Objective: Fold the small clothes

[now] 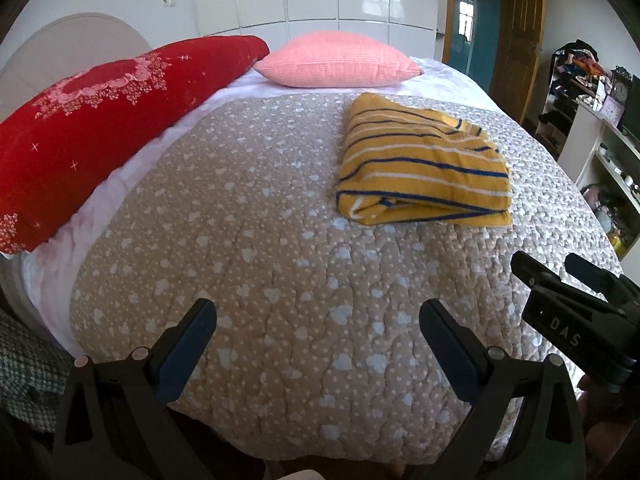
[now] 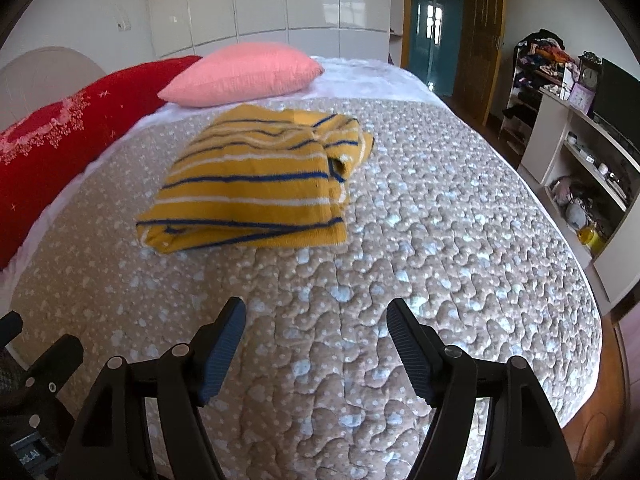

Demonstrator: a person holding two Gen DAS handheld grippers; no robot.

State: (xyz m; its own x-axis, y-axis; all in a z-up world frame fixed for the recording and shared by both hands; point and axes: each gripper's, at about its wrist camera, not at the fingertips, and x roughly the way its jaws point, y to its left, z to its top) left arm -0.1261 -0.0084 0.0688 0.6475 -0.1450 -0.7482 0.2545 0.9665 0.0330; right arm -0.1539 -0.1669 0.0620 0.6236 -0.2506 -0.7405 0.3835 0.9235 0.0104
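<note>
A yellow garment with blue and white stripes (image 1: 424,164) lies folded into a compact stack on the beige quilt (image 1: 280,280). It also shows in the right wrist view (image 2: 256,184), left of centre. My left gripper (image 1: 318,312) is open and empty, held above the quilt well short of the garment. My right gripper (image 2: 316,312) is open and empty too, near the bed's front part, apart from the garment. The right gripper's body (image 1: 576,312) shows at the right of the left wrist view.
A red floral pillow (image 1: 100,128) and a pink pillow (image 1: 338,60) lie at the head of the bed. White wardrobes (image 2: 280,0) stand behind. Shelves (image 2: 592,152) with clutter and a dark screen stand to the right of the bed.
</note>
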